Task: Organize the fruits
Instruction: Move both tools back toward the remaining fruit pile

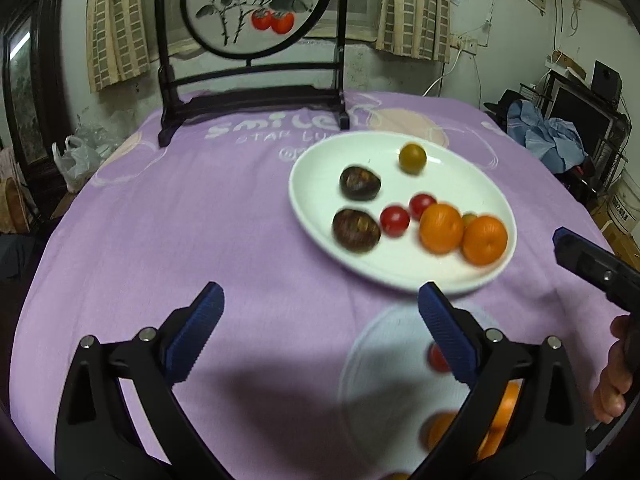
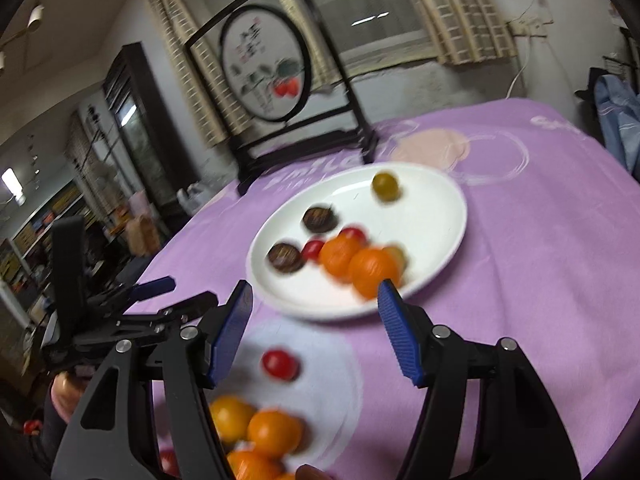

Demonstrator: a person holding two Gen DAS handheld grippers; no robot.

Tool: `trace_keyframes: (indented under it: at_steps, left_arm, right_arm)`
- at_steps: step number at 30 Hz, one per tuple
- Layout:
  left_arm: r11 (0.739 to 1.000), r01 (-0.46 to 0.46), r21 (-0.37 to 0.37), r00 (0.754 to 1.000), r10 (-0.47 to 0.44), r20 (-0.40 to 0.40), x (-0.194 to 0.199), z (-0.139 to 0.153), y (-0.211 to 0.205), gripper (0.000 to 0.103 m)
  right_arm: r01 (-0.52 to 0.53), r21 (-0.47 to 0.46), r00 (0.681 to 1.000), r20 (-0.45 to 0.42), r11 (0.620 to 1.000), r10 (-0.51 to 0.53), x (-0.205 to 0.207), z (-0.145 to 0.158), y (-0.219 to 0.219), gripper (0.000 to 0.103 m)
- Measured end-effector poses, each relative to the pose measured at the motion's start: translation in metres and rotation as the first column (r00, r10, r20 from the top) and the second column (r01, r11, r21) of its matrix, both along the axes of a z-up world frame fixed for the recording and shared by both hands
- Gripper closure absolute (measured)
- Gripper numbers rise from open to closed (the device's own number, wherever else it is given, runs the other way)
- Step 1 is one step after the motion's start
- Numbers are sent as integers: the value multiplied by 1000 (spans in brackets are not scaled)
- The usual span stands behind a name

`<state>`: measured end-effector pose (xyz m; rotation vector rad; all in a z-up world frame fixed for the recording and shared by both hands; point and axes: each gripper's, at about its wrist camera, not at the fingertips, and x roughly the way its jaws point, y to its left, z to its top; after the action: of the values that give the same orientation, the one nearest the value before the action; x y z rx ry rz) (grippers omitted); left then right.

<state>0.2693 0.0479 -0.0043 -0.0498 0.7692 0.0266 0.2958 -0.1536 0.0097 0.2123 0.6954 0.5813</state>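
A white plate (image 1: 400,276) on the purple cloth holds two oranges (image 1: 440,227), two red cherry tomatoes (image 1: 395,221), two dark chestnuts (image 1: 356,229) and a yellow-green tomato (image 1: 412,157). Nearer, a paler plate (image 2: 332,360) carries a red tomato (image 2: 280,364) and several oranges (image 2: 274,432). My left gripper (image 1: 320,296) hovers open over bare cloth, left of the near plate, with nothing between its blue pads. My right gripper (image 2: 315,288) is open above the near plate and touches no fruit. It also shows at the right edge of the left wrist view (image 1: 592,264).
A dark wooden stand with a round painted screen (image 1: 256,4) stands at the table's far edge. A plastic bag (image 1: 76,160) lies off the table's left side, clutter and shelves to the right. A hand (image 1: 612,376) holds the right gripper.
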Motion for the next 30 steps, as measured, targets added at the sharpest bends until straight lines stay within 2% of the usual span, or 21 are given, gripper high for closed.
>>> trace_keyframes:
  at_steps: [4, 7, 10, 13, 17, 22, 30]
  left_arm:
    - [999, -7, -38, 1000, 7, 1, -25, 0, 15, 4]
    - [998, -52, -29, 998, 53, 44, -38, 6, 24, 4]
    - [996, -74, -42, 996, 76, 47, -41, 6, 31, 4]
    - [994, -80, -80, 996, 83, 40, -41, 7, 38, 4]
    - [993, -72, -96, 996, 77, 49, -44, 10, 40, 4]
    - [993, -67, -95, 996, 72, 45, -45, 9, 40, 4]
    - [991, -71, -115, 996, 77, 48, -50, 8, 47, 4]
  right_arm:
    - [-39, -59, 999, 0, 998, 39, -32, -6, -1, 38]
    - [-53, -80, 999, 1, 995, 53, -50, -9, -6, 38]
    - [-86, -106, 996, -14, 991, 85, -71, -11, -11, 38]
    - [-98, -204, 995, -24, 974, 95, -86, -14, -8, 40]
    - [-146, -318, 989, -53, 937, 136, -95, -21, -1, 48]
    - [-201, -428, 979, -106, 881, 172, -96, -35, 12, 50]
    - [-243, -474, 970, -130, 846, 205, -83, -44, 24, 51]
